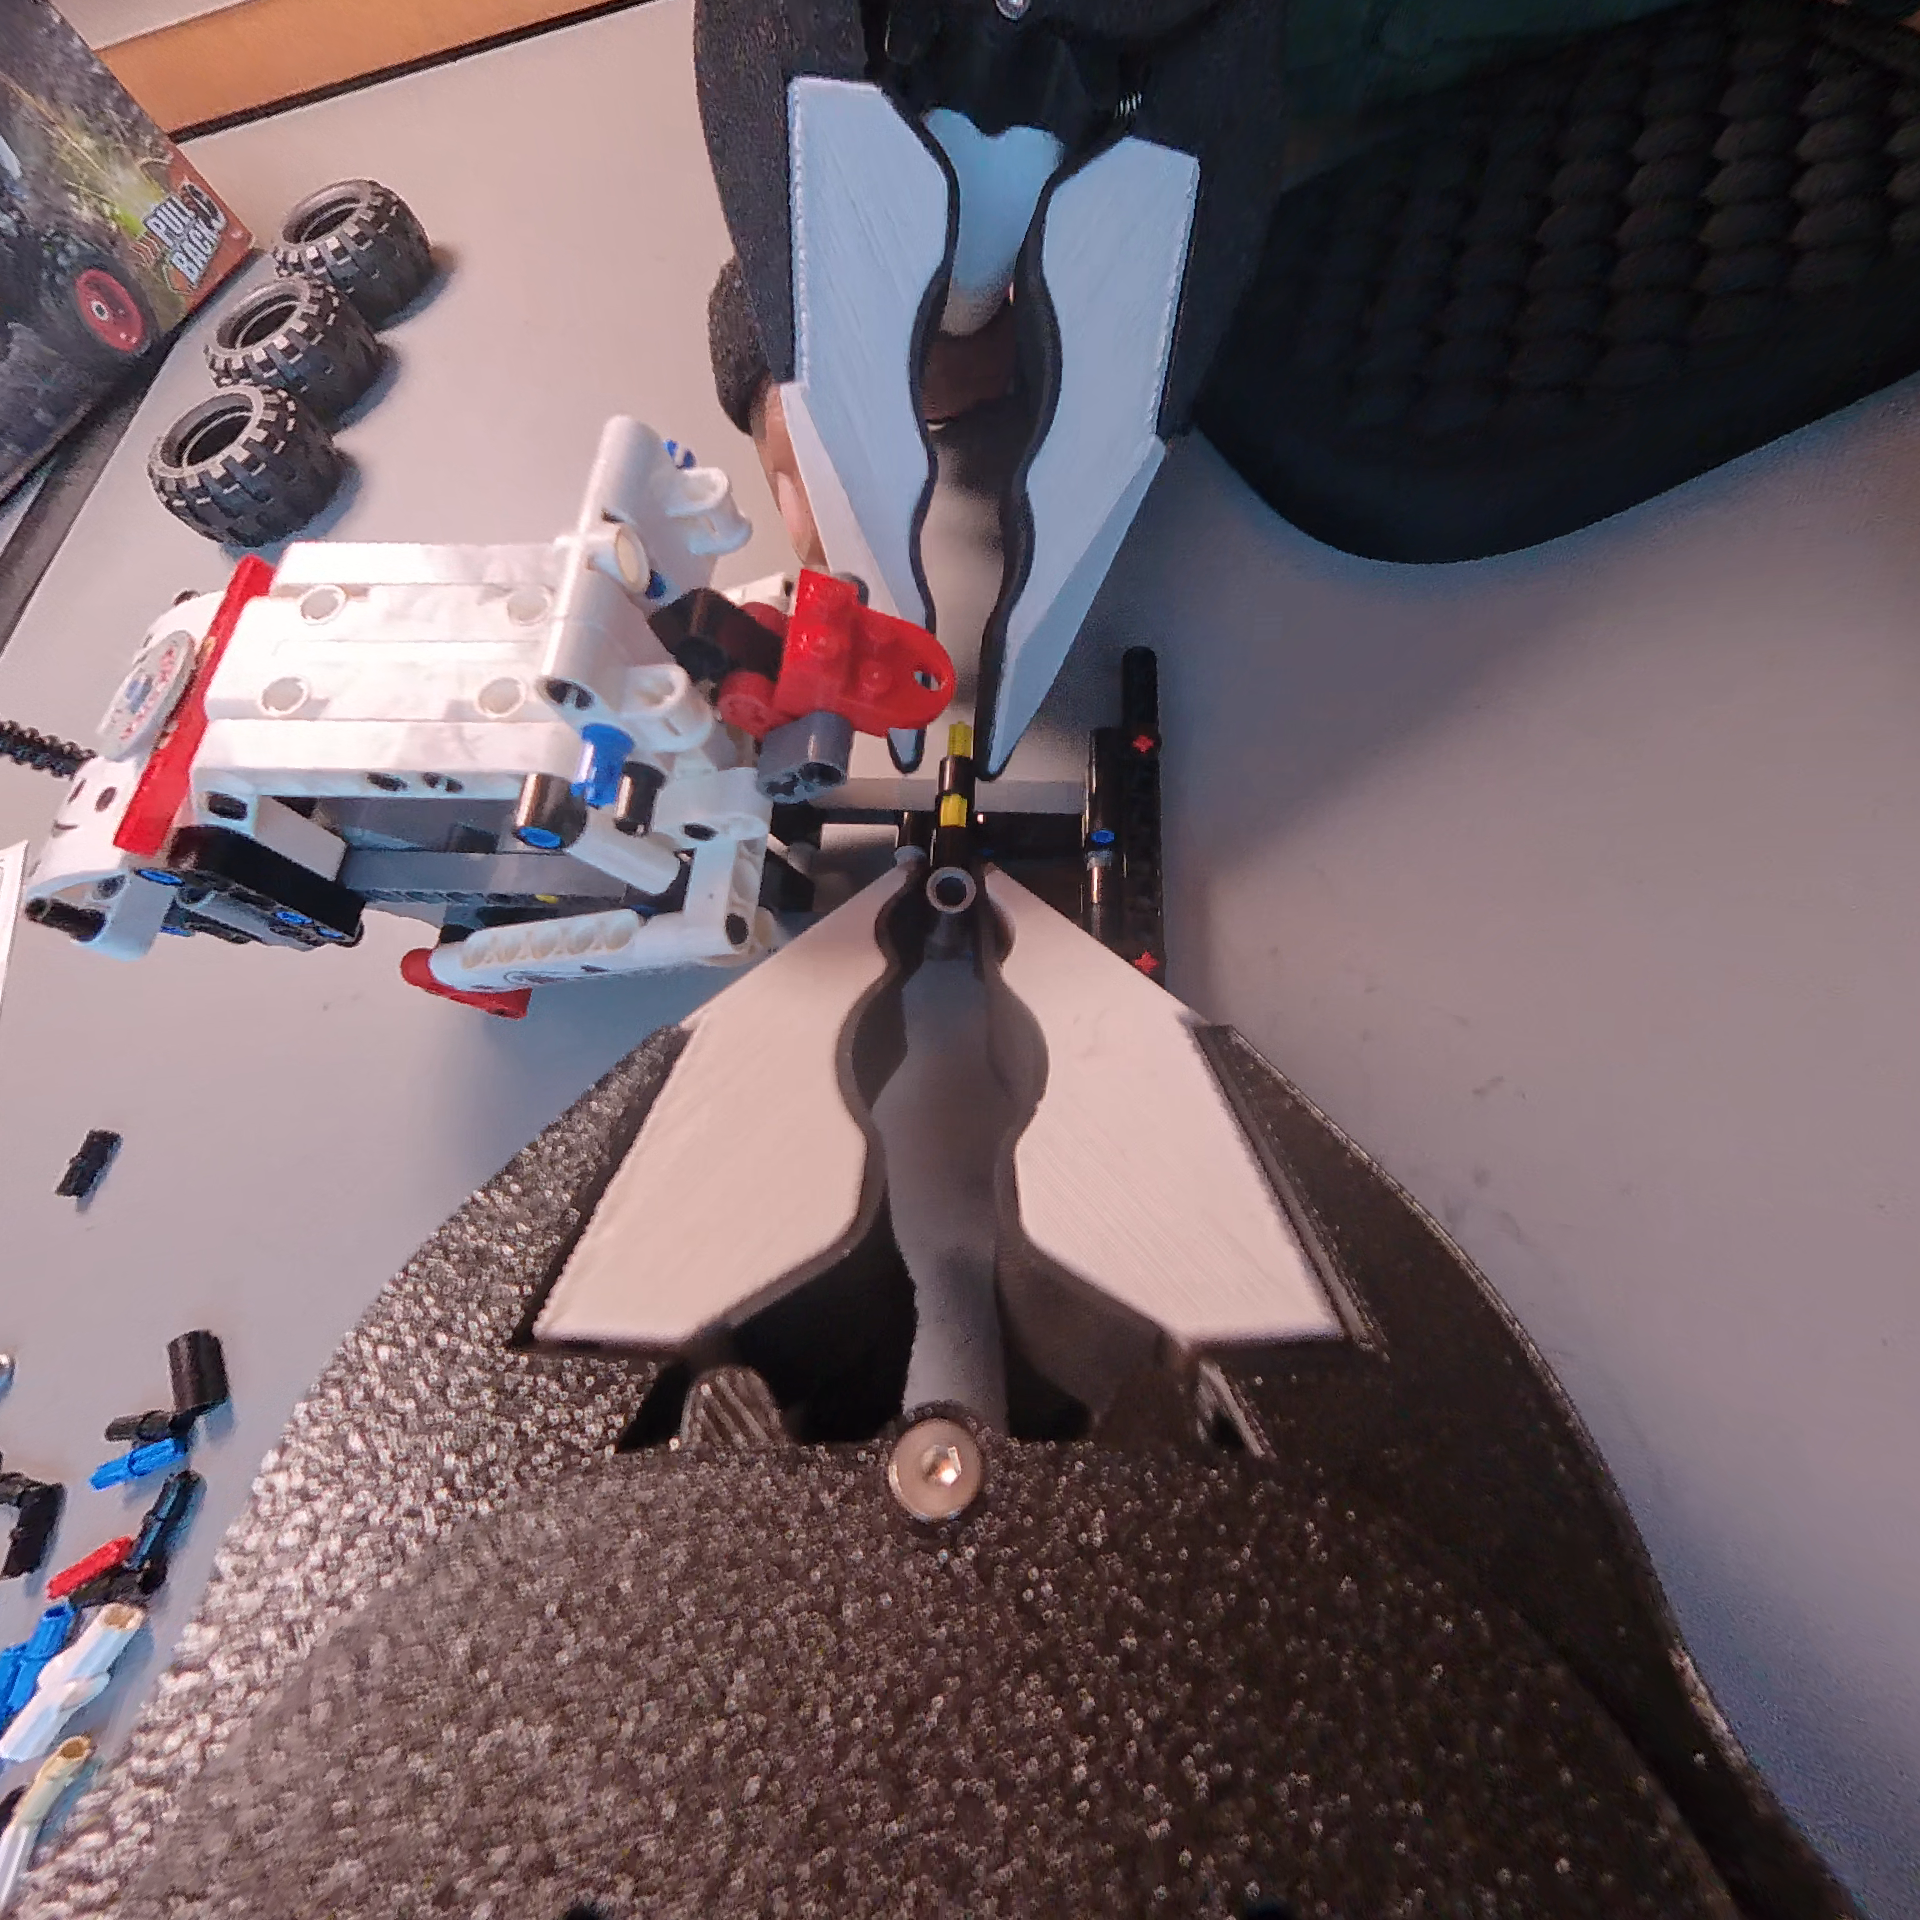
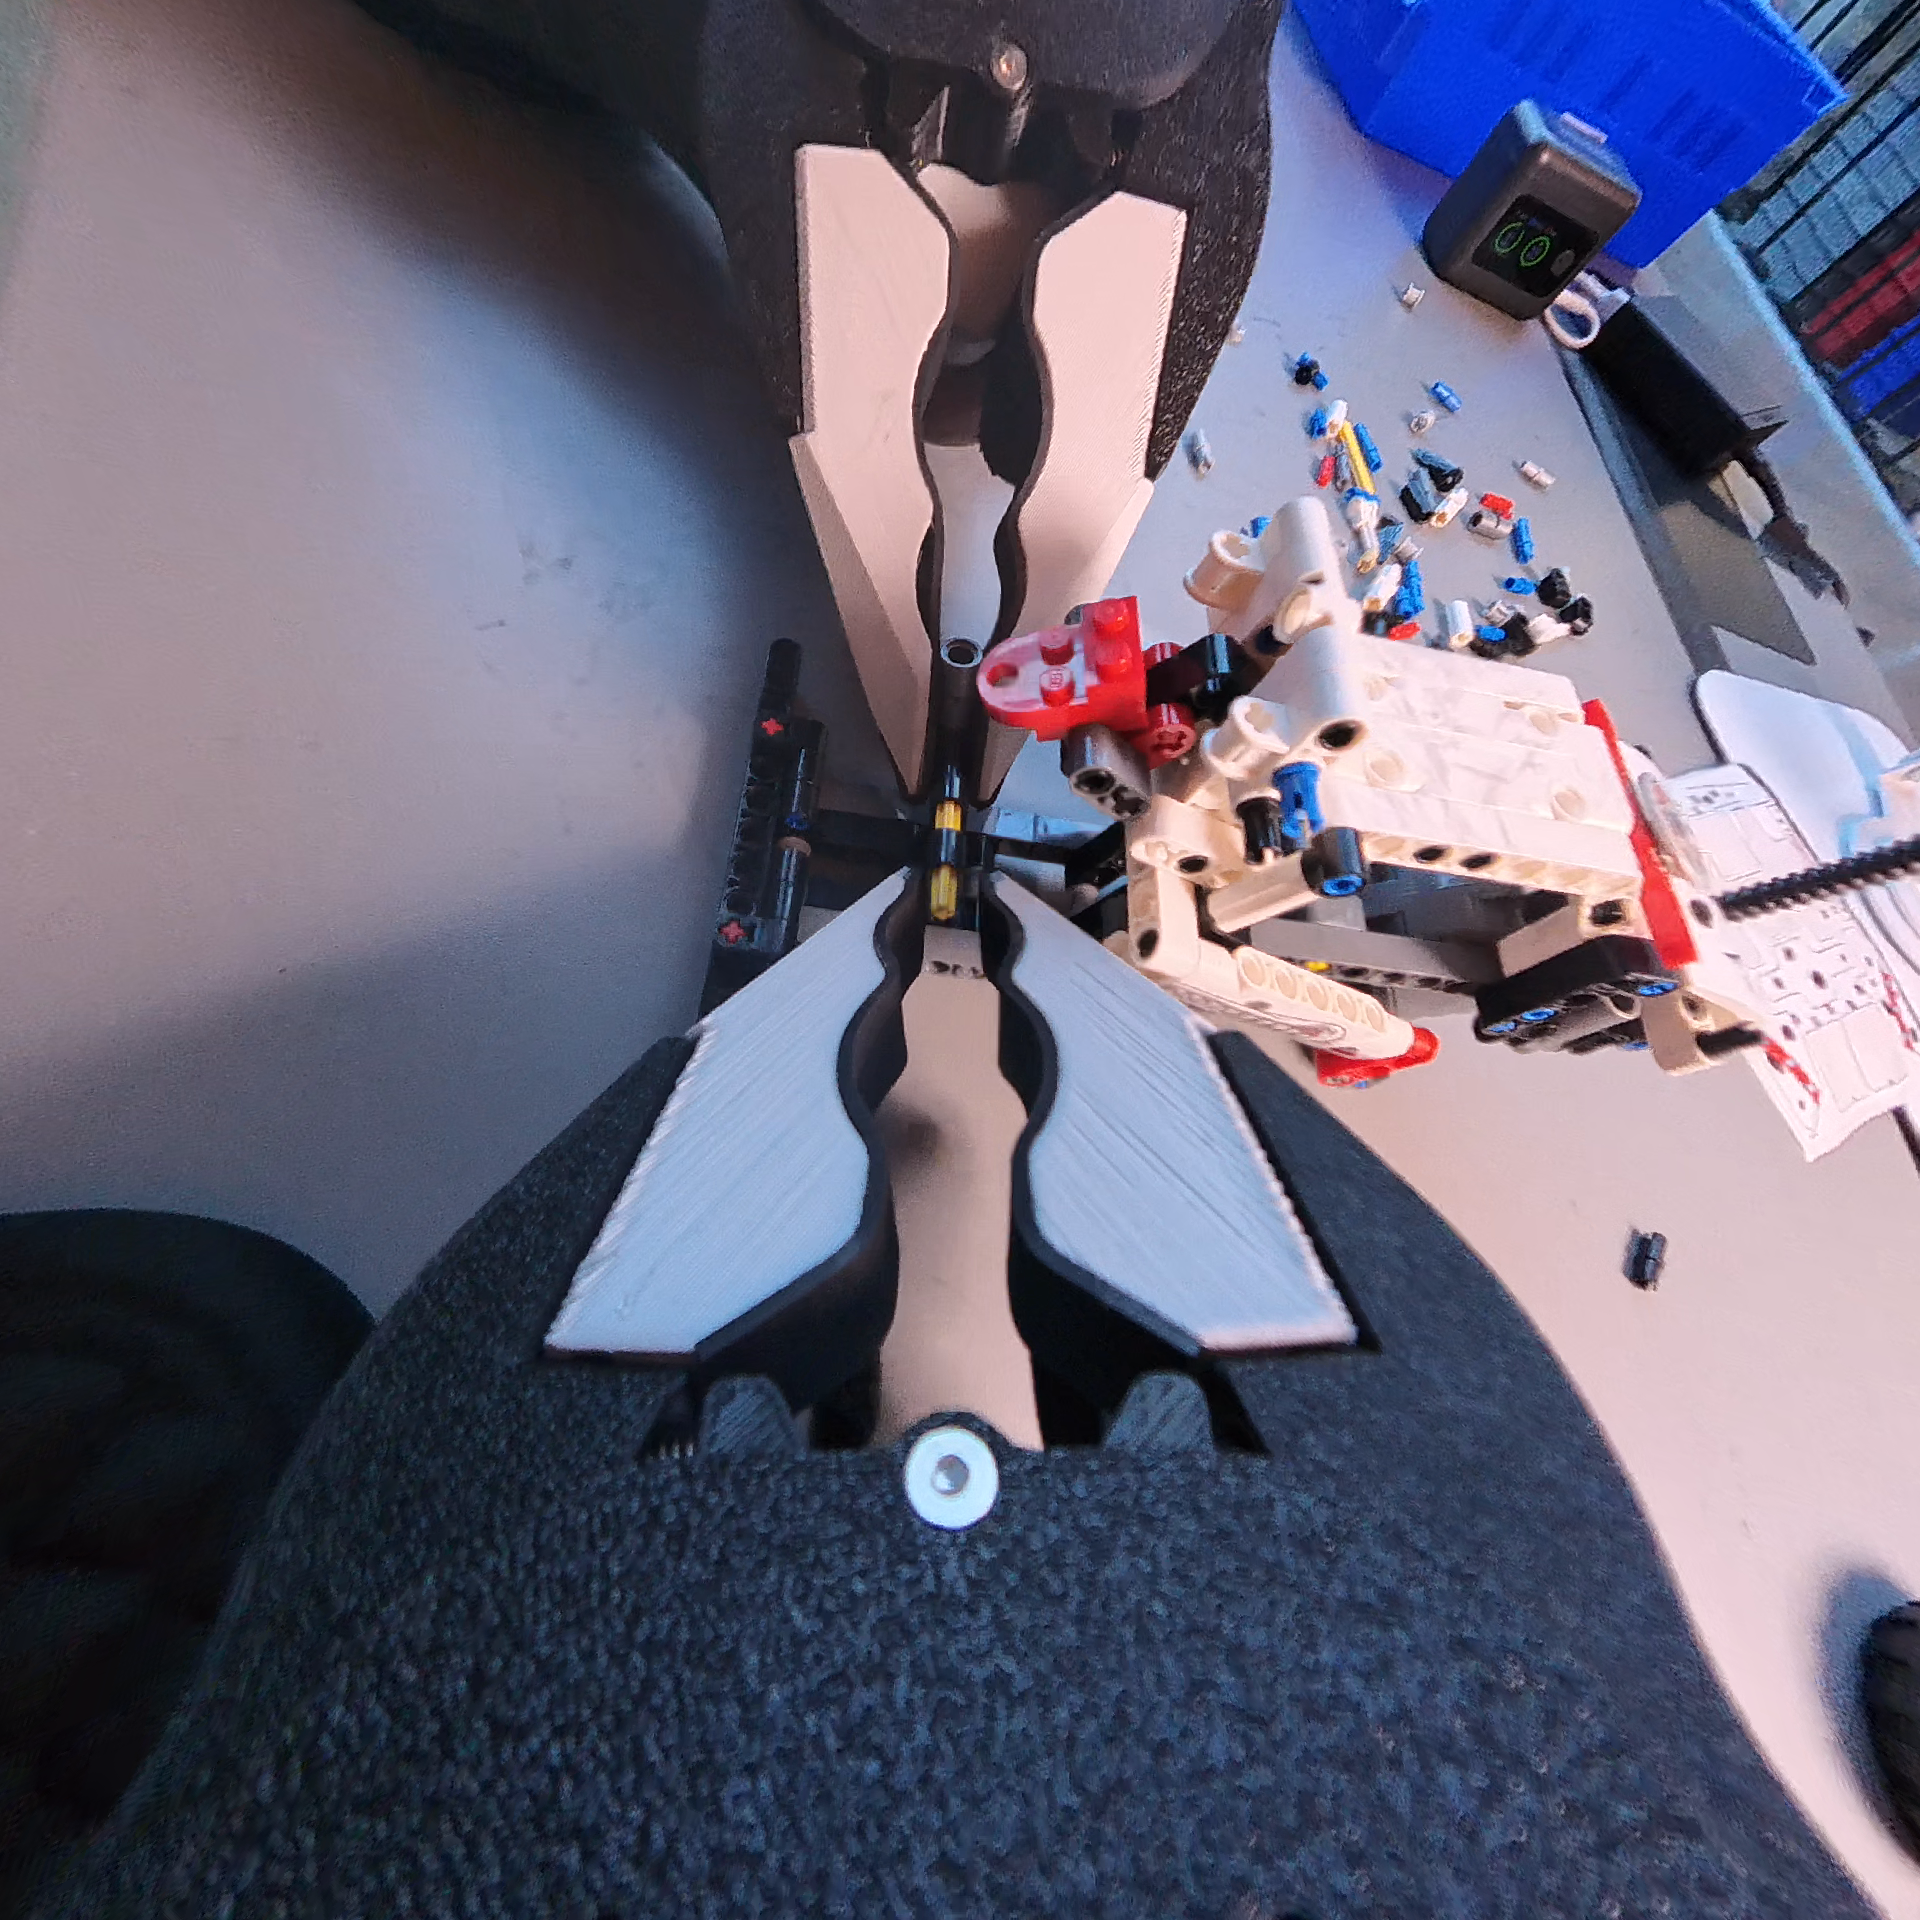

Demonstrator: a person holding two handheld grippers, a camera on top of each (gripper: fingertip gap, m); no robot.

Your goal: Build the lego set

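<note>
A white and red lego vehicle [image 1: 416, 727] lies on the grey table; it also shows in the right wrist view [image 2: 1403, 810]. A black axle frame sticks out of its side to a black beam [image 1: 1132, 810] [image 2: 769, 821]. My left gripper [image 1: 948, 883] is shut on a dark grey round connector [image 1: 951, 891] at the middle of that frame. My right gripper [image 2: 945, 899] faces it from the other side and is shut on a short yellow axle [image 2: 943, 883] that runs into the same joint. Each gripper shows at the top of the other's view, tips almost touching.
Three black tyres [image 1: 301, 353] and the set's box [image 1: 83, 260] lie at the far left. Loose small pieces are scattered on the table [image 1: 104, 1507] [image 2: 1455, 520]. A blue bin [image 2: 1558, 94], a small black device [image 2: 1527, 218] and a paper sheet [image 2: 1818, 935] lie beyond the vehicle. Only a small space, under 4 cm, lies between the two pairs of fingers.
</note>
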